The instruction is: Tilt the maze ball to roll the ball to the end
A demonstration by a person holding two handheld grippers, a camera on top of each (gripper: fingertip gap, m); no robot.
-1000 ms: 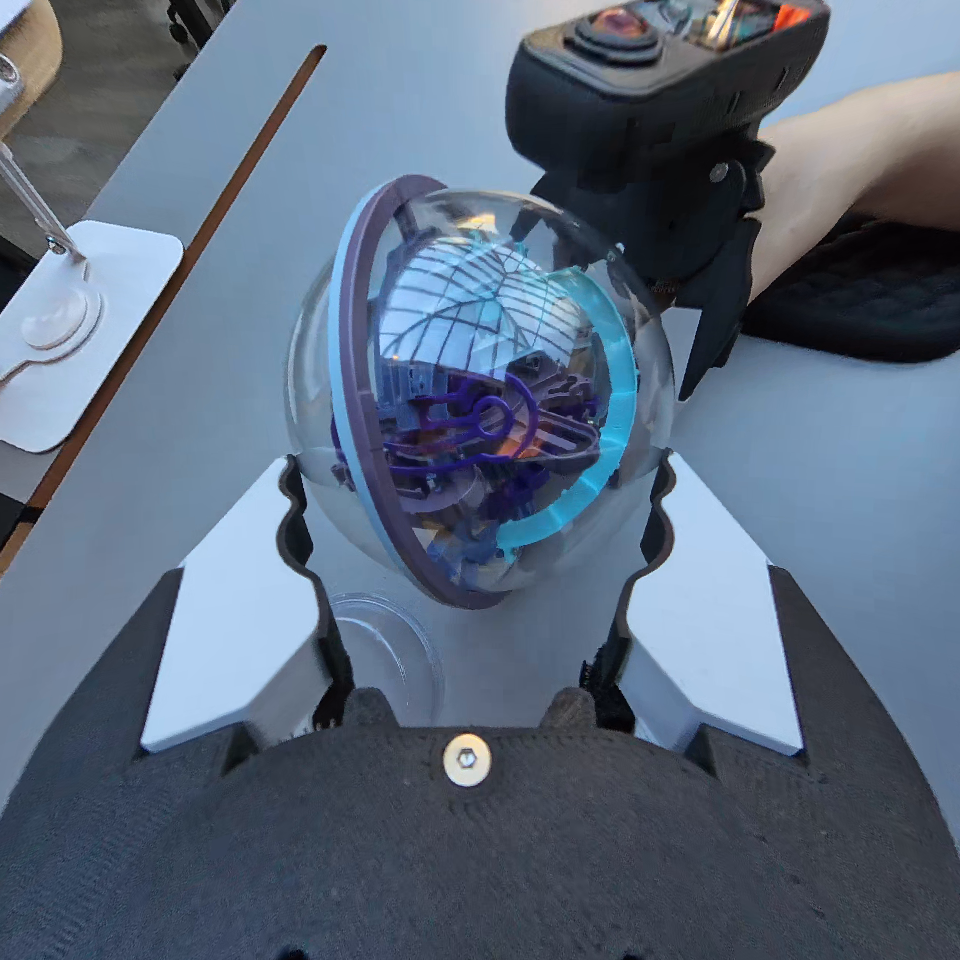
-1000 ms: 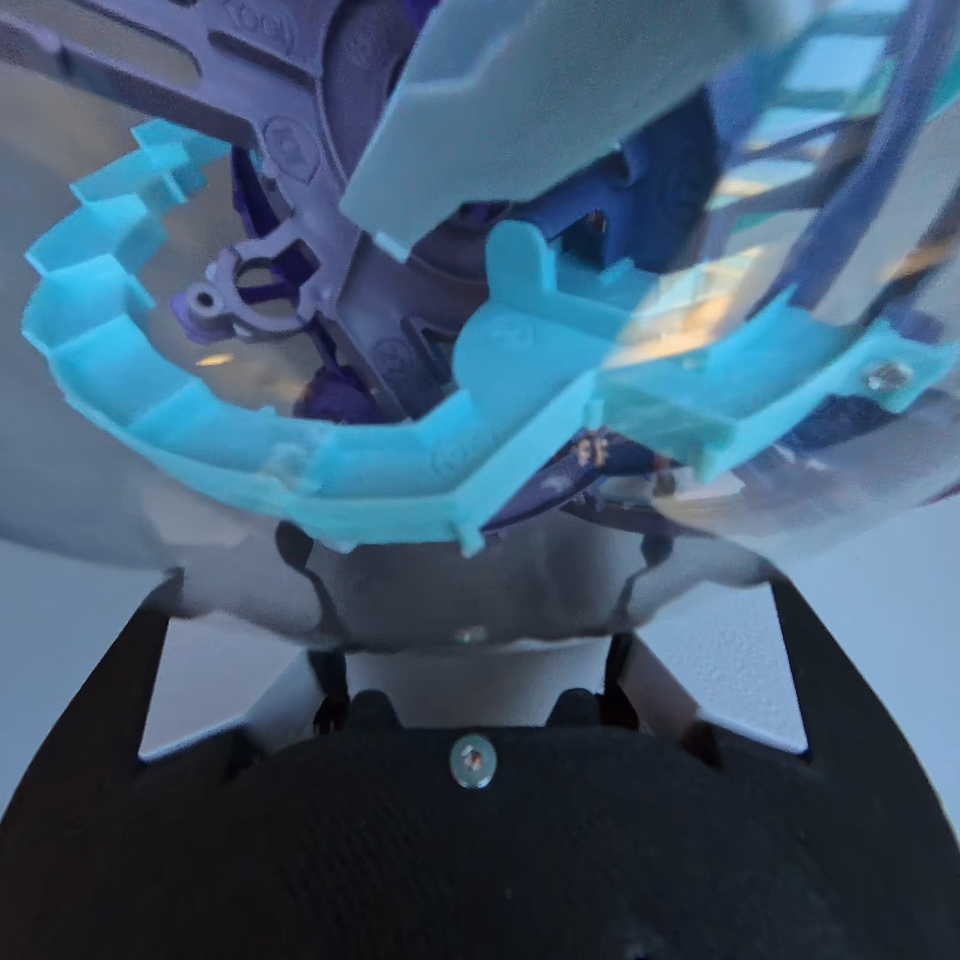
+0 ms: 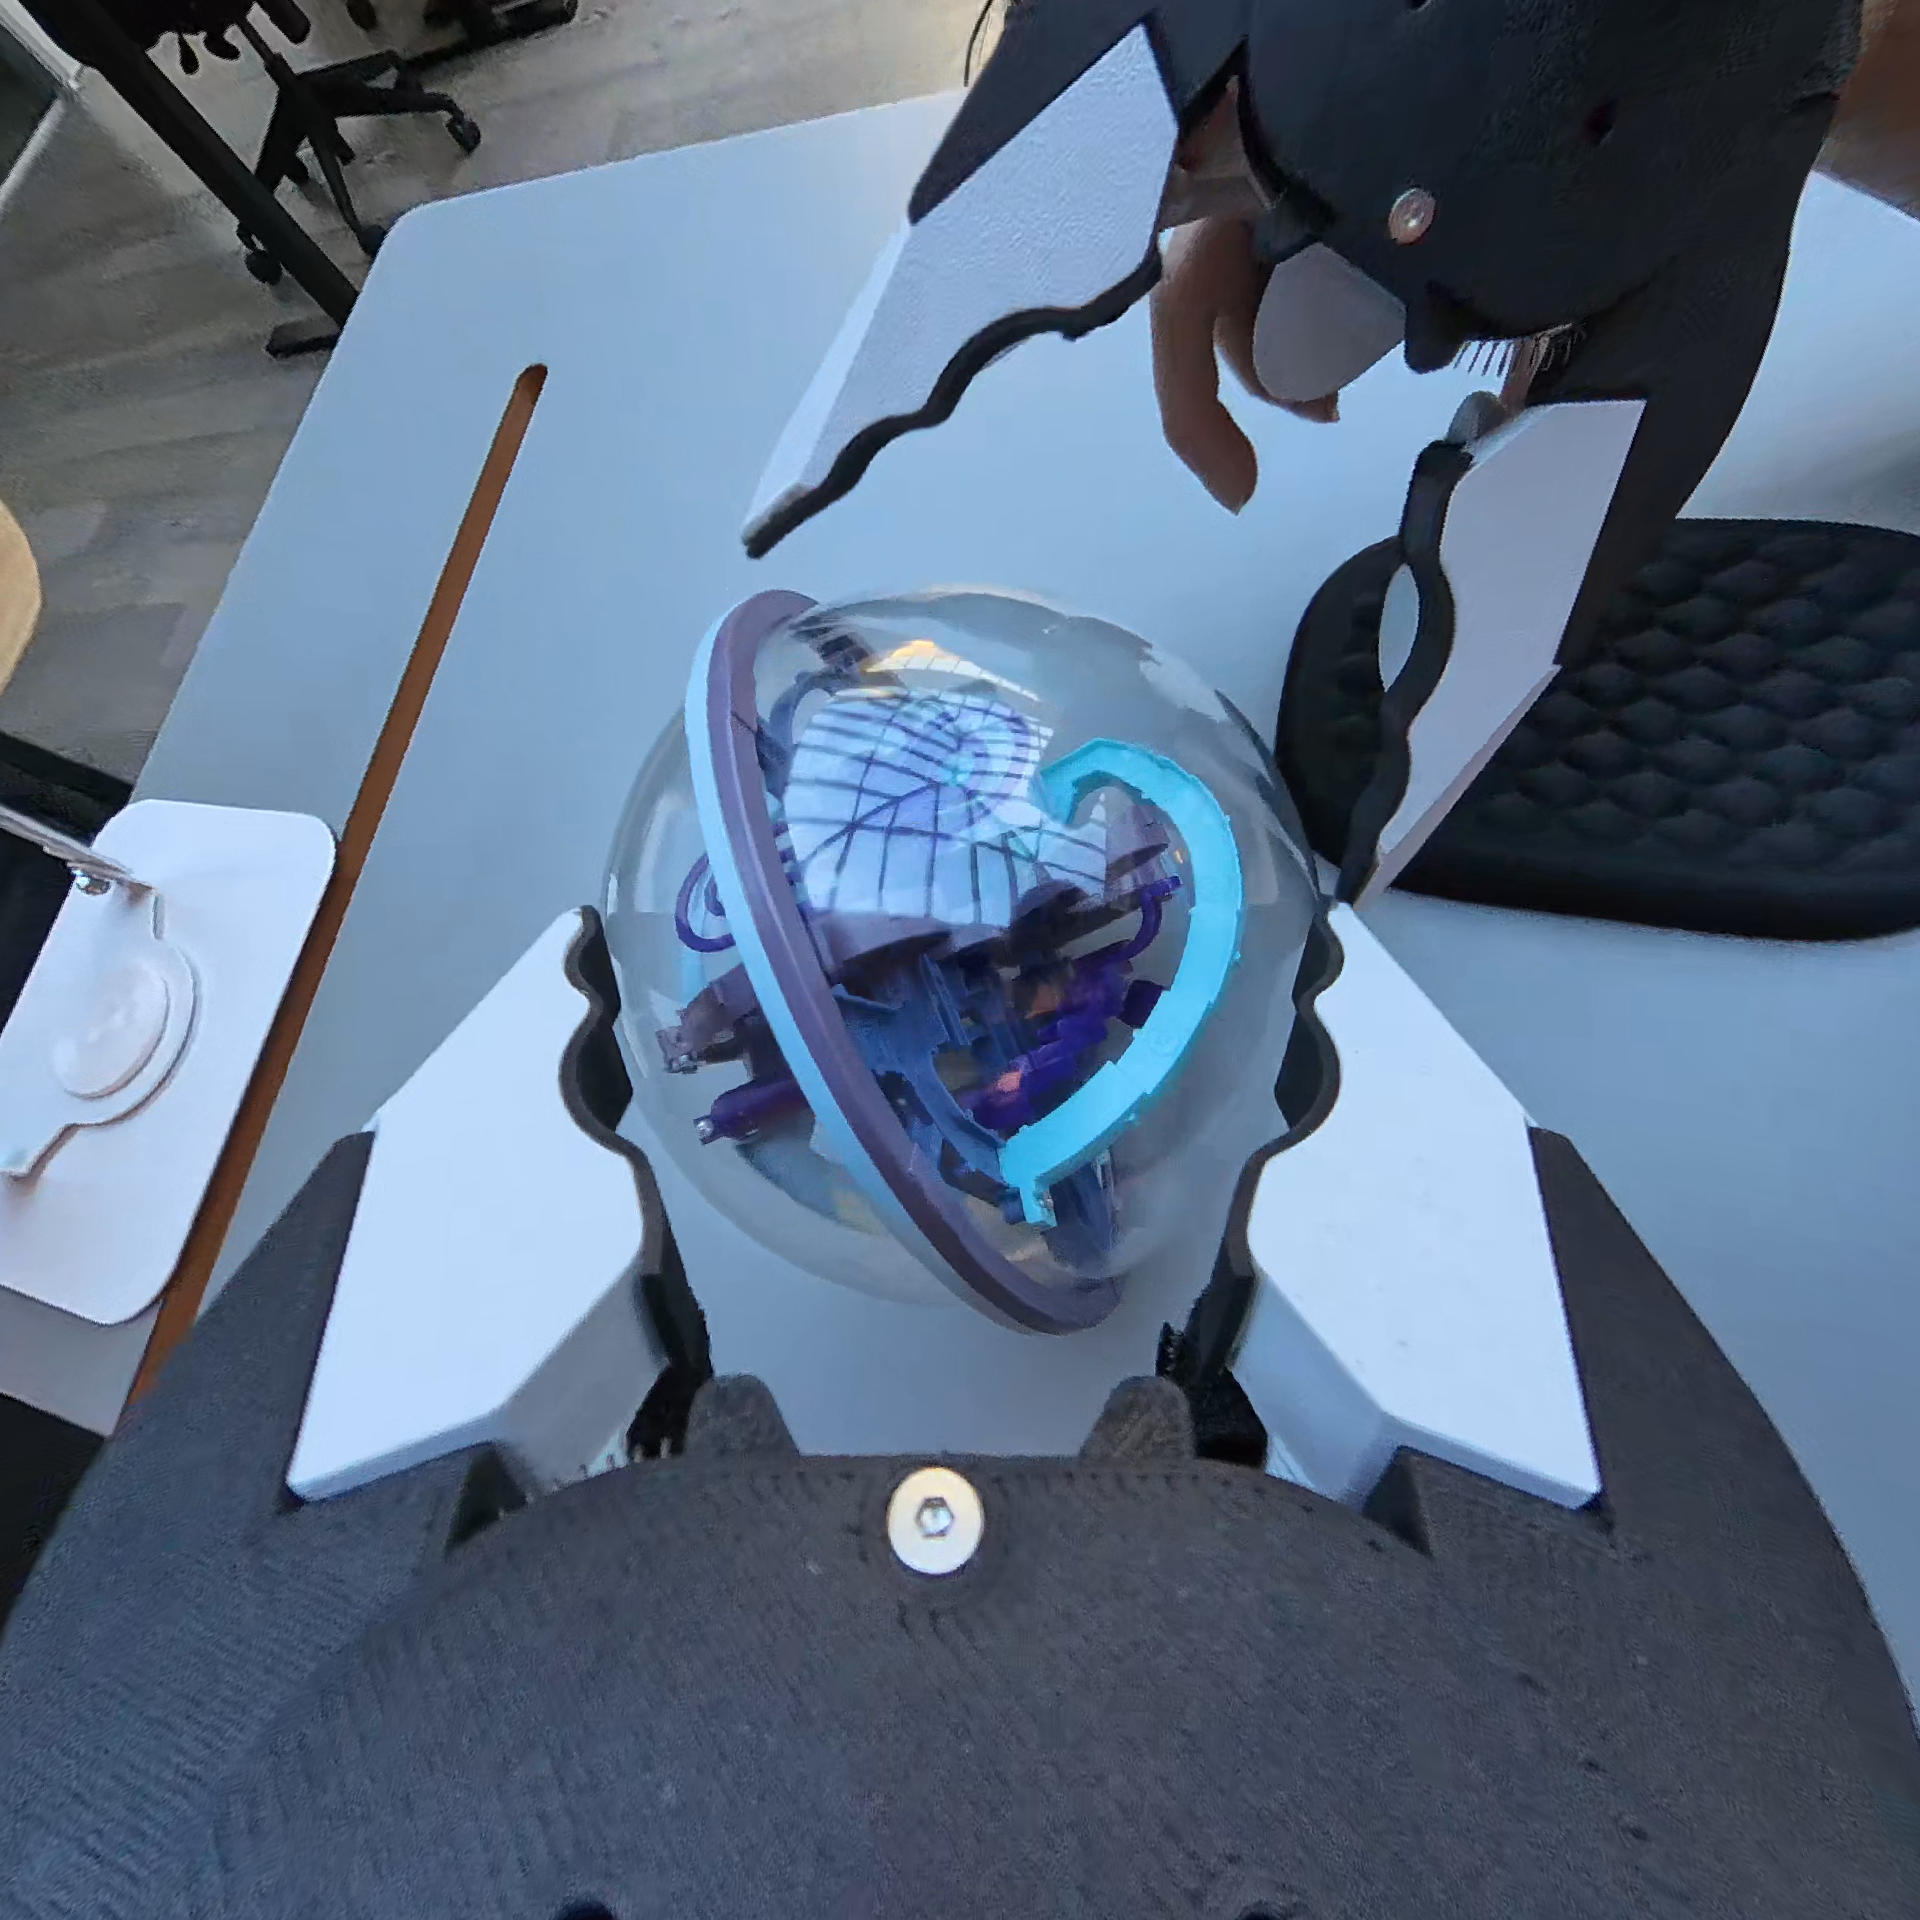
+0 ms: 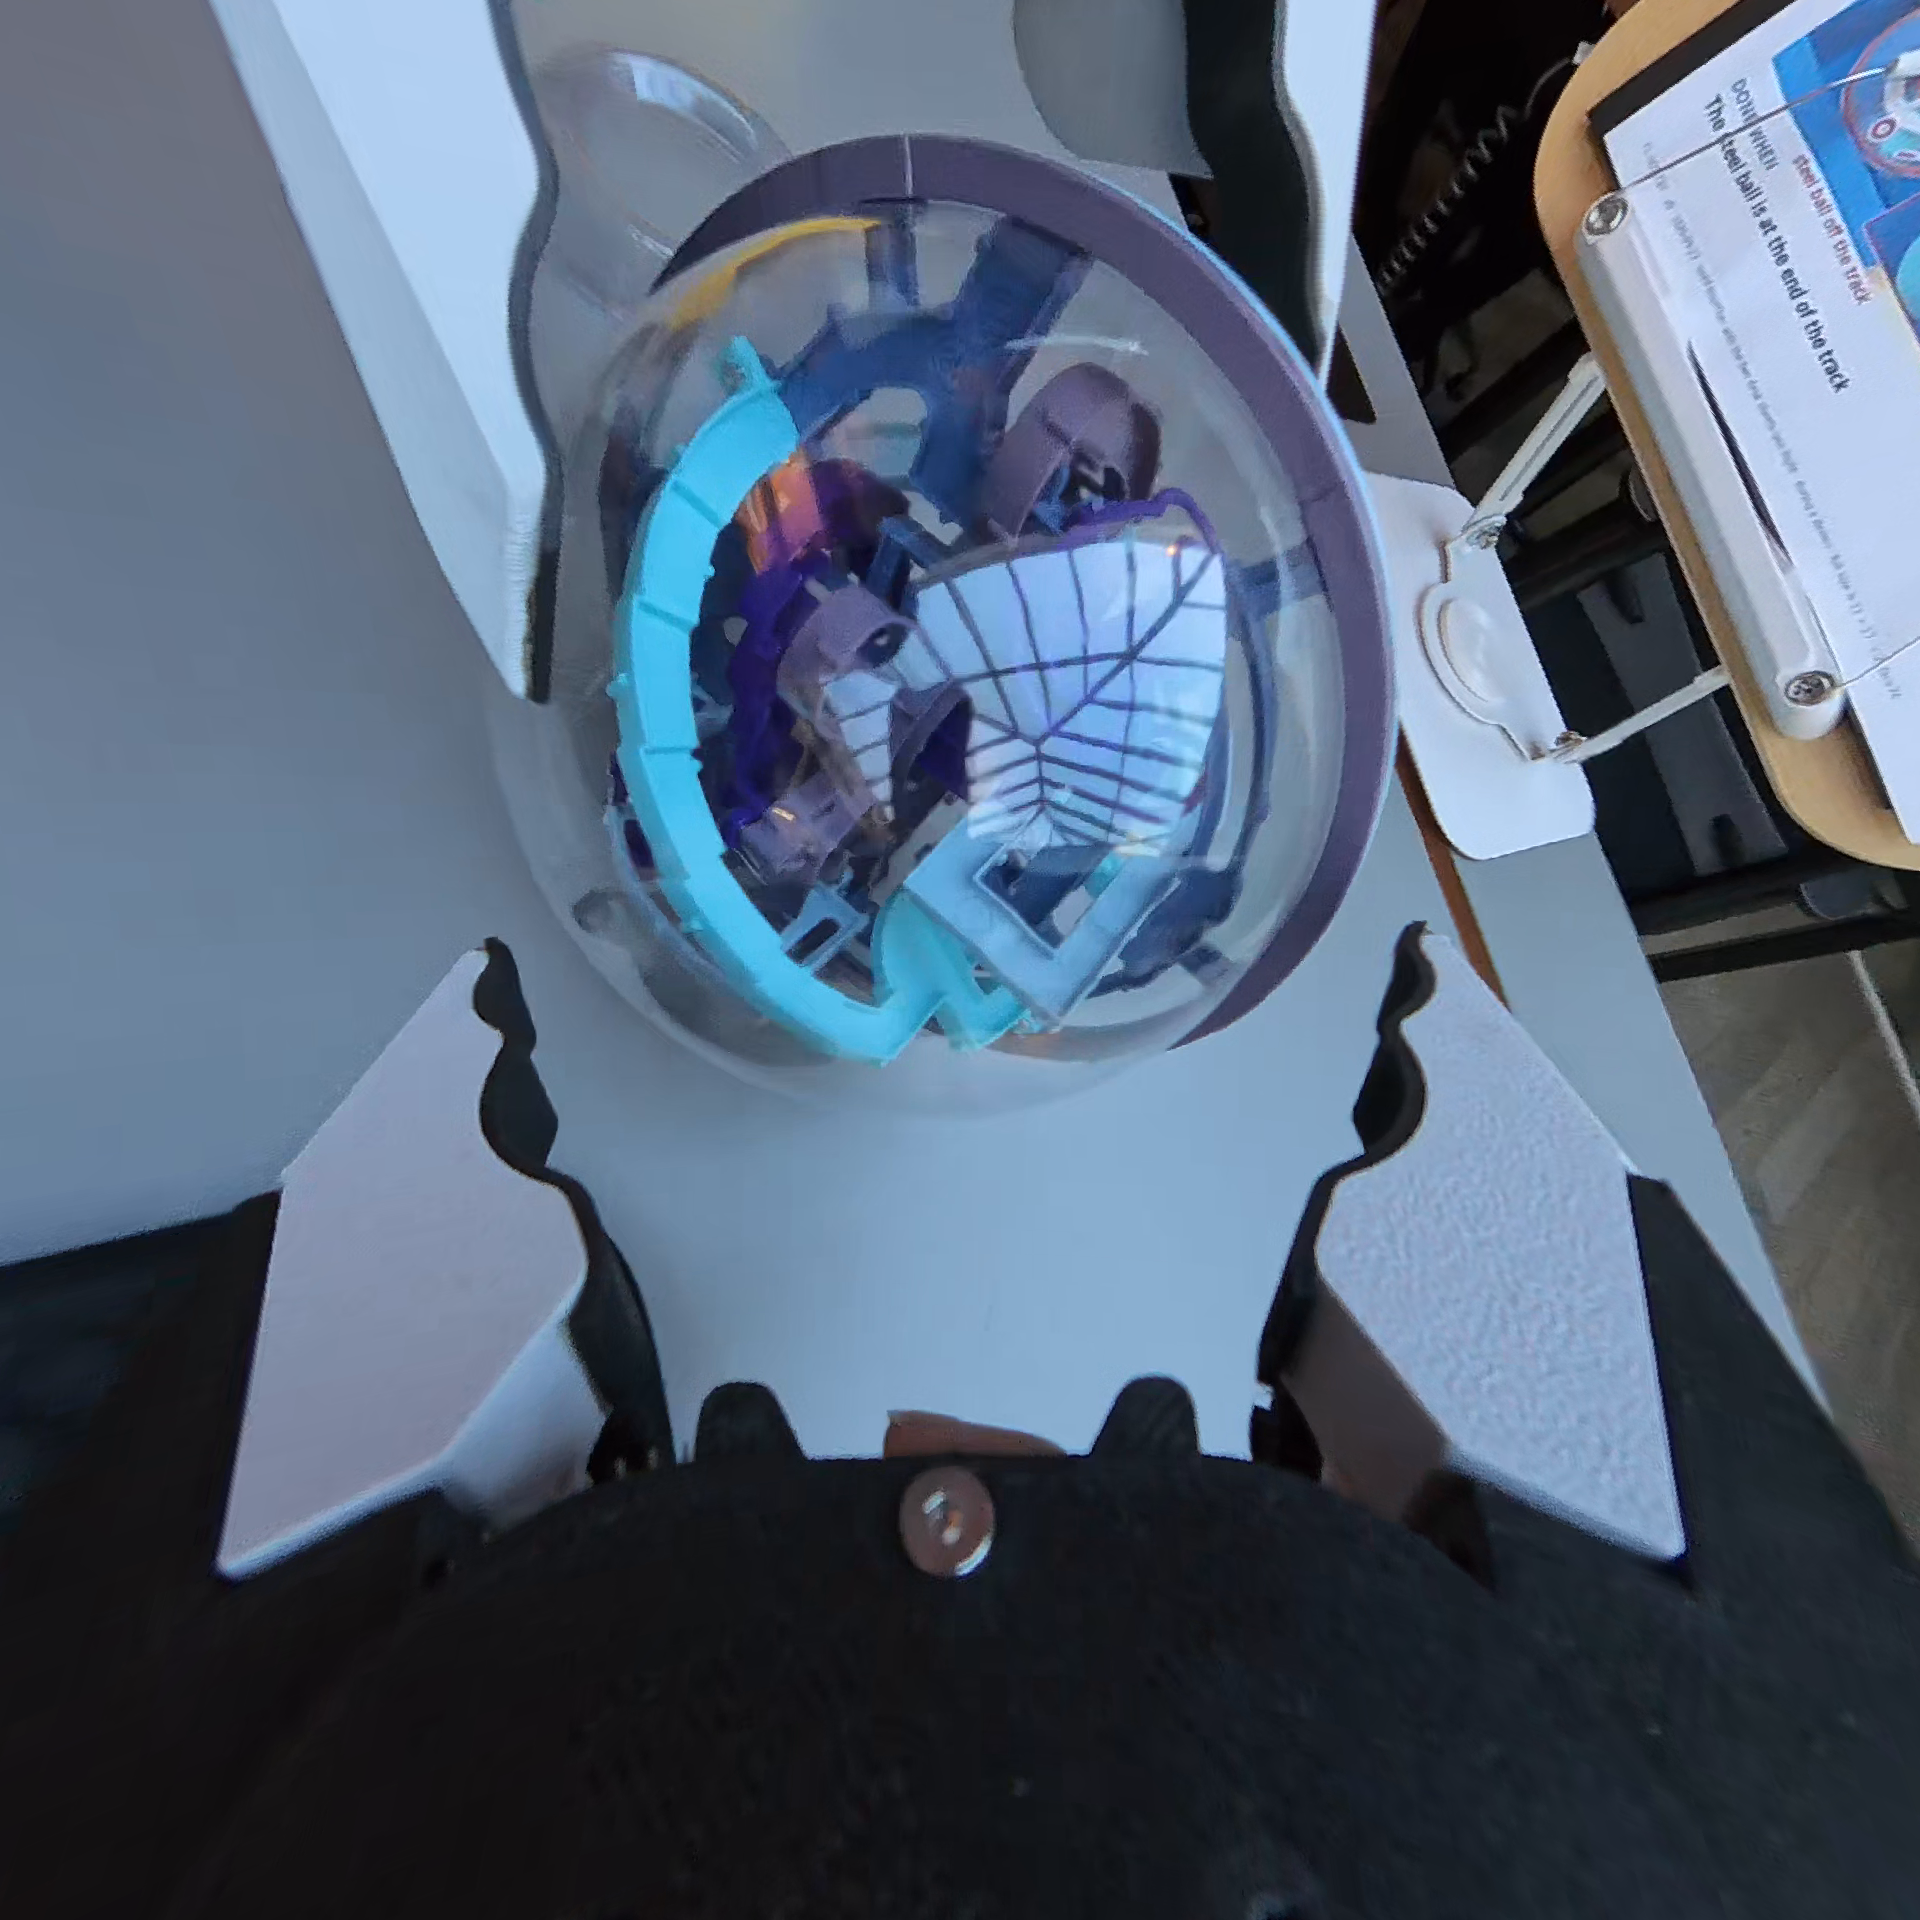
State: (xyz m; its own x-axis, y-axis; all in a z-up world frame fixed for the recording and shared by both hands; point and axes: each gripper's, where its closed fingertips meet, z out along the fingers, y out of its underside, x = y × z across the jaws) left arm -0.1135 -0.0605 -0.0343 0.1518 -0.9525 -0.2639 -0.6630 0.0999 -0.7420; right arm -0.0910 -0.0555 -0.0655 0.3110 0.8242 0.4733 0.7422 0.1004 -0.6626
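Gripping the maze ball from both sides, the left gripper has its two white fingers pressed against the clear shell, the wavy black edges of the pads meeting the curve low on each flank. The ball is held just above the pale grey table, tilted so that its purple equator ring runs on a slant from upper left down to lower right. Inside, a turquoise track curls round the right half, with darker purple and blue pieces crowded behind it and a white ribbed panel near the top. I cannot make out the small steel ball anywhere in the tangle.

Beyond the sphere the right gripper hangs over it with its jaws spread wide, not touching the shell; in its own wrist view the ball sits ahead of its parted fingertips, clear of both. A person's fingers show between its two white fingers.

To the right, past that gripper, a black quilted pad lies on the table. Left of the ball a long brown slot runs along the tabletop, and beside it rests a white plate with a suction cup. Farther off, the legs of office chairs stand on the floor.
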